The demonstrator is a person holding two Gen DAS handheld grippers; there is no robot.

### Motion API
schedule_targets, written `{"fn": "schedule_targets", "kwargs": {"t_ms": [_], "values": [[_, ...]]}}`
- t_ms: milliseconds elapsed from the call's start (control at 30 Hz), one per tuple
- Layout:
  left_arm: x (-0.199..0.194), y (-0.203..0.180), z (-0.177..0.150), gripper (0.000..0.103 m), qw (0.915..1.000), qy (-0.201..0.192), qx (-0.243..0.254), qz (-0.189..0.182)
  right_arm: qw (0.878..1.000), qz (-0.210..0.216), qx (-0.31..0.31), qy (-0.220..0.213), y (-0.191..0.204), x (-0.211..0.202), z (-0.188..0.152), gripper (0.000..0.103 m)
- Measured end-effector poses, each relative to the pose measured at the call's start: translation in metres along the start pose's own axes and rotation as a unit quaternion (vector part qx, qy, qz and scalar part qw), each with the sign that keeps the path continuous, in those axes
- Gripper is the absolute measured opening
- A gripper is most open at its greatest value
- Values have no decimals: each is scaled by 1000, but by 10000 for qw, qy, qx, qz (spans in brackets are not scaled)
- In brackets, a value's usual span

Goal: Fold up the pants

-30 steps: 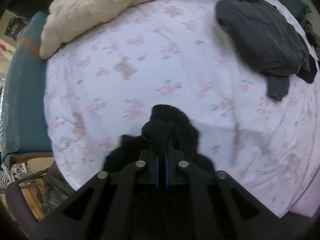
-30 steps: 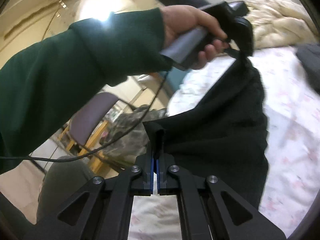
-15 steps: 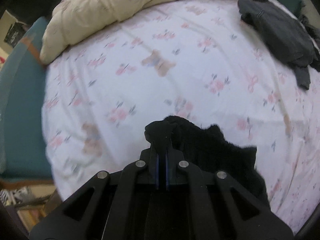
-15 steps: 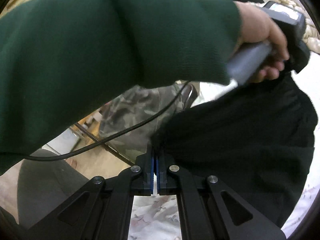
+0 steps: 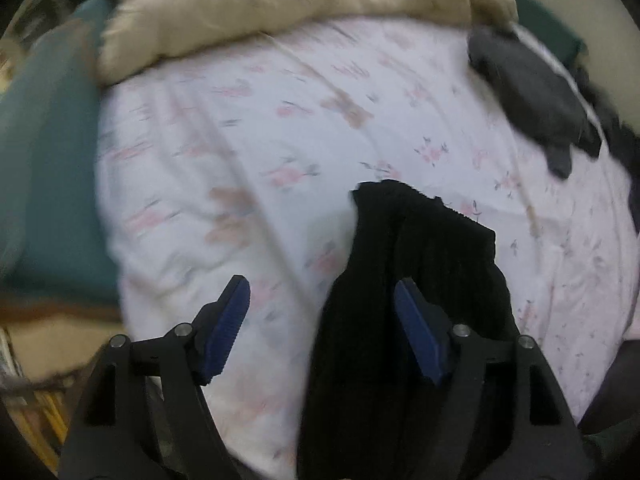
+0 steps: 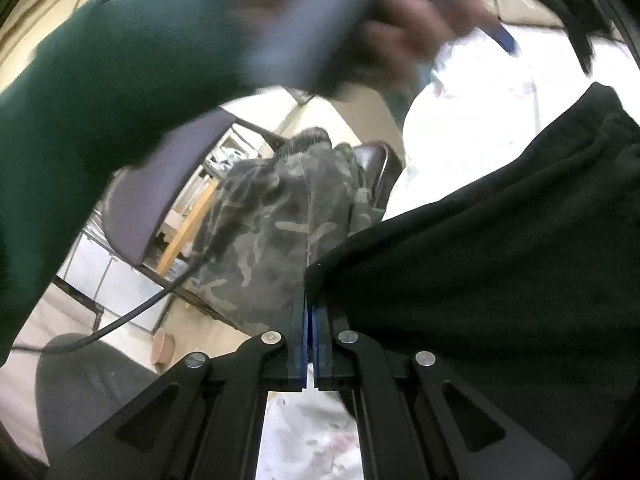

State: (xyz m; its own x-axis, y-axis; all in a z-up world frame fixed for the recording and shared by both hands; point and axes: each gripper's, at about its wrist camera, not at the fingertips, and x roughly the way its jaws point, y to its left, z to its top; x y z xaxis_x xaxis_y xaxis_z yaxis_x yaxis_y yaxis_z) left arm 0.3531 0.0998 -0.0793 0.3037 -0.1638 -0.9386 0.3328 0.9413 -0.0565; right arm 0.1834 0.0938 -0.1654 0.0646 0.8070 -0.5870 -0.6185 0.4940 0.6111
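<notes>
Noted: flowered bed sheet (image 5: 248,128), cream quilt (image 5: 280,4) at head, grey garment (image 5: 532,96) on sheet, camouflage jacket (image 6: 276,220) over chair (image 6: 156,192).

We see the black pants (image 5: 420,264) as a soft, dark, ribbed-looking bundle lying on the flowered bed sheet (image 5: 240,140), running from the 6 o'clock edge of the left wrist view up to its centre, with a ragged top edge. In the right wrist view the pants (image 6: 500,260) fill the 3 to 5 o'clock area, 1 corner pinched.
</notes>
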Motion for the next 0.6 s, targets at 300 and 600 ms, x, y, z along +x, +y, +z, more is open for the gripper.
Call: {"fn": "schedule_targets", "kwargs": {"t_ms": [300, 600], "values": [[-26, 59, -119, 80, 9854, 9, -1601, -574, 9983, -61, 22, 577, 24, -4, -21, 78], [27, 39, -193, 77, 9766, 861, -1793, -821, 9889, -871, 1193, -153, -40, -146, -78, 78]]}}
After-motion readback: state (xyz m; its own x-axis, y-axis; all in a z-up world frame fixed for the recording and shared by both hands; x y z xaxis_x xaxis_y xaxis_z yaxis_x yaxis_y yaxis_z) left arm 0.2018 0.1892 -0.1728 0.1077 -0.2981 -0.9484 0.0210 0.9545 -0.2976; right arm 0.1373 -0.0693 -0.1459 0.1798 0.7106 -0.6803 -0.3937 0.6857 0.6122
